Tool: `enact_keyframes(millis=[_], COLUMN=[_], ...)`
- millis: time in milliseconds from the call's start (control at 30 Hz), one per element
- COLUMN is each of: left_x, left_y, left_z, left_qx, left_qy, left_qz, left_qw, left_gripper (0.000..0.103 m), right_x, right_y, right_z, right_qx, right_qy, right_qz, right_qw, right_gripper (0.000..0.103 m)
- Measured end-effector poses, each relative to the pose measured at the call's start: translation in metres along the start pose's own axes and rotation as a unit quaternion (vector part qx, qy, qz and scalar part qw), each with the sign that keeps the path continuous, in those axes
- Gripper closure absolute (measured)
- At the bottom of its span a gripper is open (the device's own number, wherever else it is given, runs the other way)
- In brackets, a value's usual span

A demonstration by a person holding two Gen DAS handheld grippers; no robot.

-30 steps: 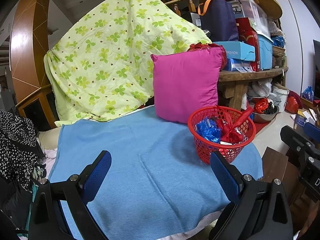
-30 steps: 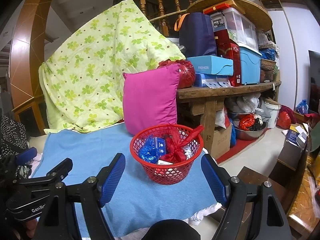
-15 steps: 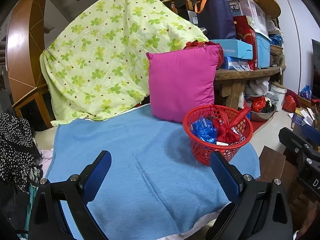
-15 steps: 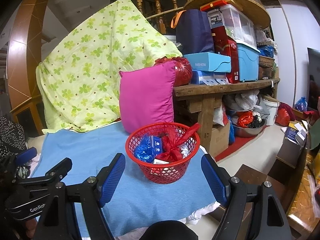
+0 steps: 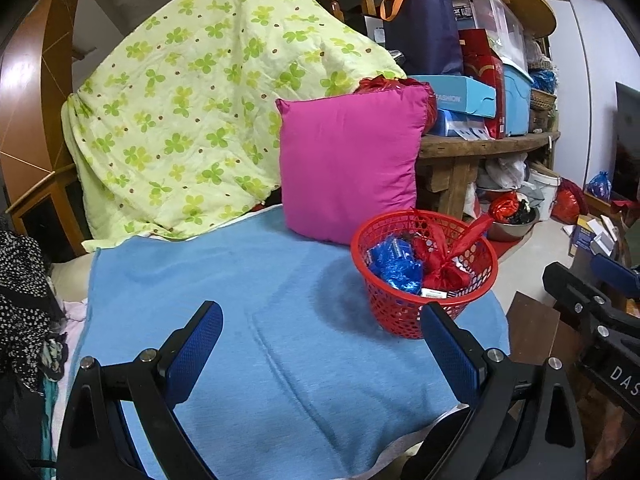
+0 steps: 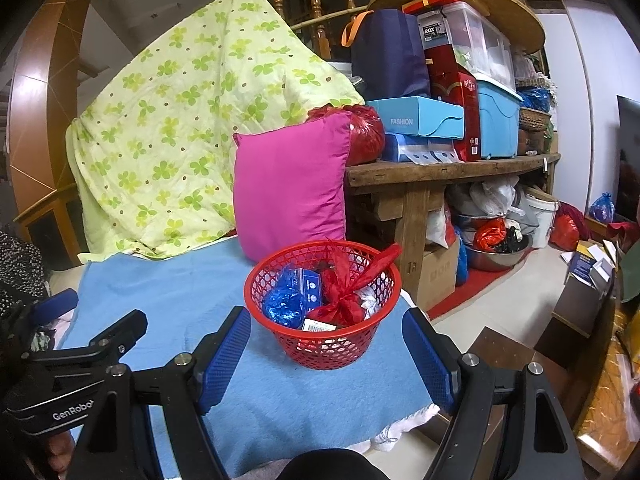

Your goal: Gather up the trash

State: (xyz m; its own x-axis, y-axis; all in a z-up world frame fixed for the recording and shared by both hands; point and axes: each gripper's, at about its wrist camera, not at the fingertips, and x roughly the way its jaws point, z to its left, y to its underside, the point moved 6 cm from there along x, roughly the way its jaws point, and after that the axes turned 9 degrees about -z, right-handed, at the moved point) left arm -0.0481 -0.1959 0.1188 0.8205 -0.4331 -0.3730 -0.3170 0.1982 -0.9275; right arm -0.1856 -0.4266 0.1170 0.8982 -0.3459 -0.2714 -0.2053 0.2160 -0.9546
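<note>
Apparently both tongs, left (image 5: 320, 350) and right (image 6: 326, 358), hang released and empty, so check the blue blanket (image 6: 168, 292) near the basket (image 6: 322, 312) for leftover trash.

Basket (image 6: 322, 320) at frame centre holds wrappers (image 6: 288, 304); cushion (image 6: 290, 196) stands behind it, quilt (image 6: 192, 128) upper left, loaded counter (image 6: 448, 168) right.

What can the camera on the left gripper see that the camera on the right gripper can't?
Only the left wrist view shows the right gripper off to the side, open and empty. Only the right wrist view shows the cardboard box under the wooden table. Both show the red basket of wrappers on the blue blanket, before the pink pillow.
</note>
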Motion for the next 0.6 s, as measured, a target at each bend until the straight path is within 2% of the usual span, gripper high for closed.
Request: enact_keyframes(millis=[600], left_x=[0.028], left_y=[0.002], left_z=[-0.003], left_qx=[0.000], left_qy=[0.007], left_qz=[0.014], left_qw=[0.9999], left_gripper=[0.003], right_x=[0.017], right_y=[0.004], right_z=[-0.001], right_qx=[-0.002], right_qy=[0.019], right_qz=[0.010], right_qw=[1.000], right_gripper=[0.022])
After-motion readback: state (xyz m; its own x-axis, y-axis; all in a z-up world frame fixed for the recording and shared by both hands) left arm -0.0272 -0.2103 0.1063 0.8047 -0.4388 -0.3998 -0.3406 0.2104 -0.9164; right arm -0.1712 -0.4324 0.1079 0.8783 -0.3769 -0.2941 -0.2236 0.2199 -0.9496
